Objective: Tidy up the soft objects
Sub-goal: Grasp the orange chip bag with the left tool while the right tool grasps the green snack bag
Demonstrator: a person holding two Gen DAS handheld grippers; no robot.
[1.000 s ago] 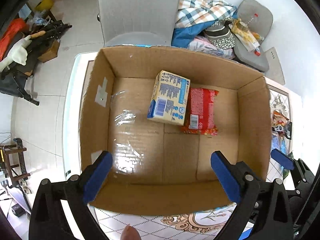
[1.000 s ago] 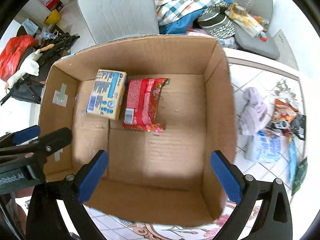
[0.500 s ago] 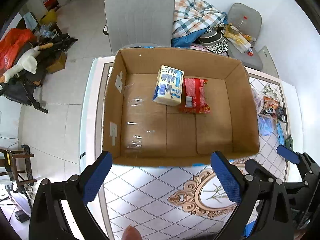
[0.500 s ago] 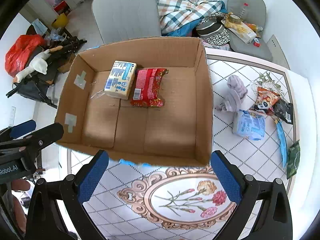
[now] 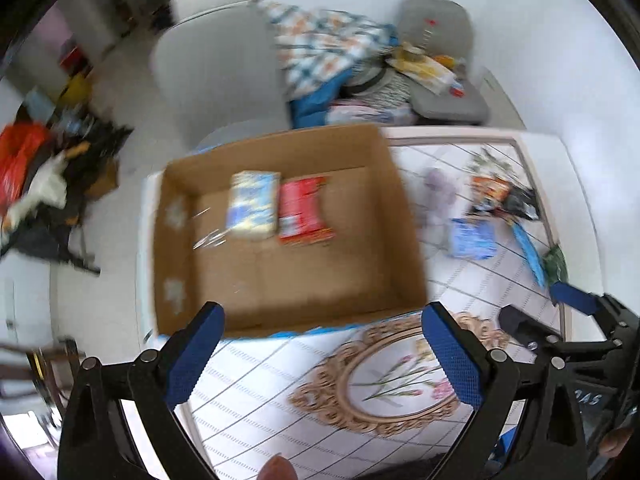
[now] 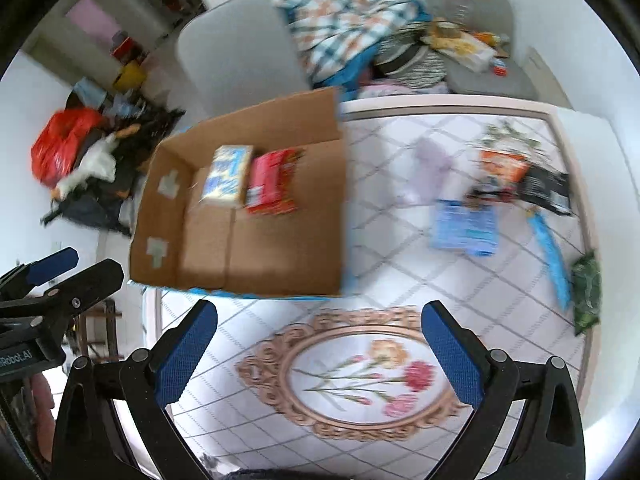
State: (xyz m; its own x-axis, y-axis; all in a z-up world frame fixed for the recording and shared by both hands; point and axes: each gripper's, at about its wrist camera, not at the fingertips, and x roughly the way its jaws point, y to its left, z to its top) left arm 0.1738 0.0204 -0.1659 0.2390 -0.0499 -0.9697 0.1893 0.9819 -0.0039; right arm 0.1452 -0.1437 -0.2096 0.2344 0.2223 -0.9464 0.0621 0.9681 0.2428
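An open cardboard box (image 5: 176, 264) (image 6: 160, 216) stands on the left of the patterned table. Inside lie a yellow-blue pack (image 5: 253, 204) (image 6: 226, 174) and a red pack (image 5: 304, 210) (image 6: 272, 182), side by side. To the right of the box on the table are a pale lilac soft thing (image 5: 438, 190) (image 6: 430, 164), a light blue pack (image 5: 472, 238) (image 6: 466, 226) and several snack packets (image 5: 500, 192) (image 6: 516, 174). My left gripper (image 5: 322, 354) is open and empty, above the table in front of the box. My right gripper (image 6: 320, 350) is open and empty, above the oval flower print.
A grey chair (image 5: 216, 76) (image 6: 240, 56) stands behind the table, with piled clothes (image 5: 328, 48) and a grey cushion (image 5: 440, 40) to its right. Bags and clutter (image 5: 44, 172) lie on the floor at left. A green packet (image 6: 586, 292) lies at the table's right edge.
Both grippers have pulled back and up from over the box; the view has swung right, so the box looks smaller and more of the table with its loose items shows.
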